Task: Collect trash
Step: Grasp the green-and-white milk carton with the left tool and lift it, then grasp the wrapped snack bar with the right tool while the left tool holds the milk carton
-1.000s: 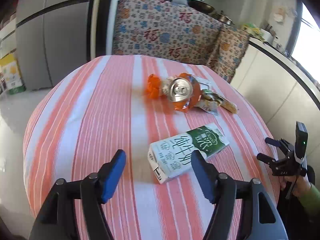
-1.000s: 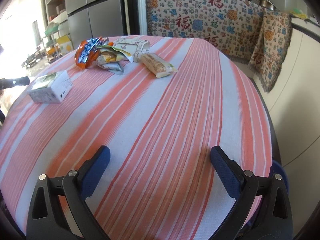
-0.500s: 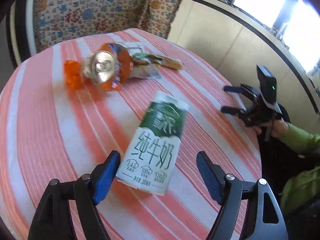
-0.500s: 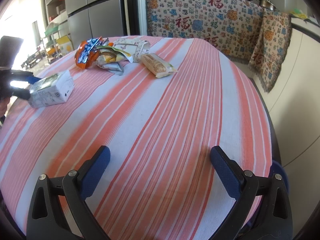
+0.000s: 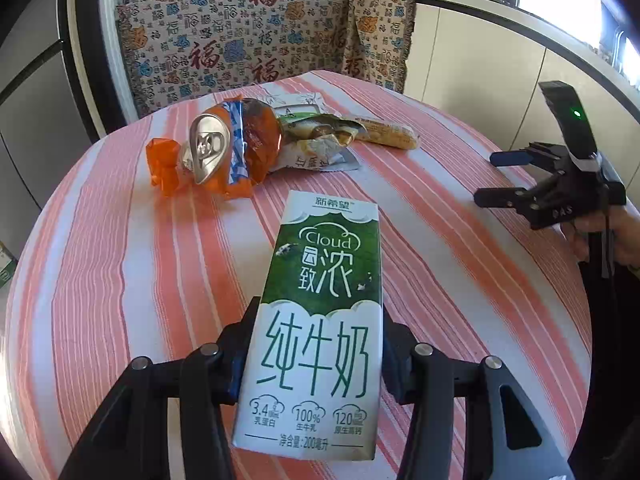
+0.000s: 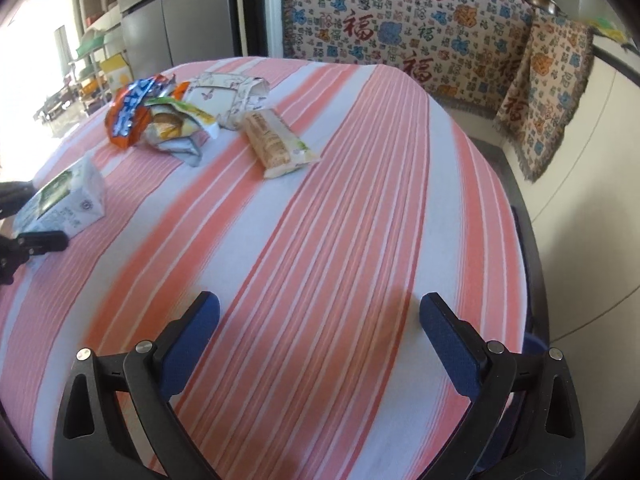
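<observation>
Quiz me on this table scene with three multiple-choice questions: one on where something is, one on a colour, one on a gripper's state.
1. Where is the milk carton?
A. between the left gripper's fingers
B. under the crushed can
C. on the floor

2. What colour are the stripes on the tablecloth?
A. blue and yellow
B. orange-red and white
C. green and black

3. How is the right gripper?
A. shut on the biscuit packet
B. open, holding nothing
C. shut on the can

Answers:
1 A: the left gripper is clamped on the carton's sides.
2 B: both views show those stripes.
3 B: its fingers stand wide apart over bare cloth, with the biscuit packet and crushed can far ahead.
</observation>
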The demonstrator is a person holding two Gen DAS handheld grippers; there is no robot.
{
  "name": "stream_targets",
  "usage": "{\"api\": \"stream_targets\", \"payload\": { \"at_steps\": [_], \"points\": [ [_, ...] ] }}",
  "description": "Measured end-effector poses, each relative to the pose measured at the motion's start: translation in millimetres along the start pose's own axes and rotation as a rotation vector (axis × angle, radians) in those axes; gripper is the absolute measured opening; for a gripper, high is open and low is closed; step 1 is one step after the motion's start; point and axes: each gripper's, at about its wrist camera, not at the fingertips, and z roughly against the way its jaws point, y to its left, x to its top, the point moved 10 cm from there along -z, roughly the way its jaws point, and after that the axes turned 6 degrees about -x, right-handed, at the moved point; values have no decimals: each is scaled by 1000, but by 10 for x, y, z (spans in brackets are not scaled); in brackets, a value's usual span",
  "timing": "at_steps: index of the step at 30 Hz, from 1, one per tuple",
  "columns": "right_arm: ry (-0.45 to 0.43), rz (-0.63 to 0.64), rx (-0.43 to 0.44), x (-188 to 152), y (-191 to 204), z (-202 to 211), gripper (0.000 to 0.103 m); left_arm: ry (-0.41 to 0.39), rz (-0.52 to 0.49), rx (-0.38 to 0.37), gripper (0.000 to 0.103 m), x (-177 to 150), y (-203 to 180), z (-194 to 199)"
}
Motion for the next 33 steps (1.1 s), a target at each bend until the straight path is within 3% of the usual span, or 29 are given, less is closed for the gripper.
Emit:
{"api": "stream_targets", "payload": {
  "at_steps": [4,7,8,9,10,12,14,20,23,25,26,30,33],
  "points": [
    [18,50,35,467,95,-323,102,10,83,120,52,-71,88,70],
    [-5,69,62,788,211,-464,100,-8,242,121,52,-158,173,127],
    [1,73,86,843,264,-512,93,-24,289,115,52,-180,197,145],
    [17,78,98,864,308,-559,77,-36,309,122,52,-190,214,155],
    [8,79,102,889,338,-560,73,-40,316,132,52,-197,219,159],
    [11,71,119,862,381,-503,34,-48,330,153,52,-202,228,160],
    [21,73,119,721,403,-393,25,-56,342,164,53,-217,229,161],
    [54,62,165,18,579,116,25,-54,321,188,53,-271,212,197],
    [72,45,204,-180,650,293,27,-36,289,177,57,-306,158,228],
    [81,35,220,-203,647,349,47,-25,278,168,62,-335,116,257],
    [79,41,222,-184,637,363,64,-19,279,166,63,-346,108,269],
    [91,76,194,-59,619,366,67,-10,271,132,63,-286,76,296],
    [131,100,188,-22,684,295,67,1,247,148,63,-185,95,304]
  ]
}}
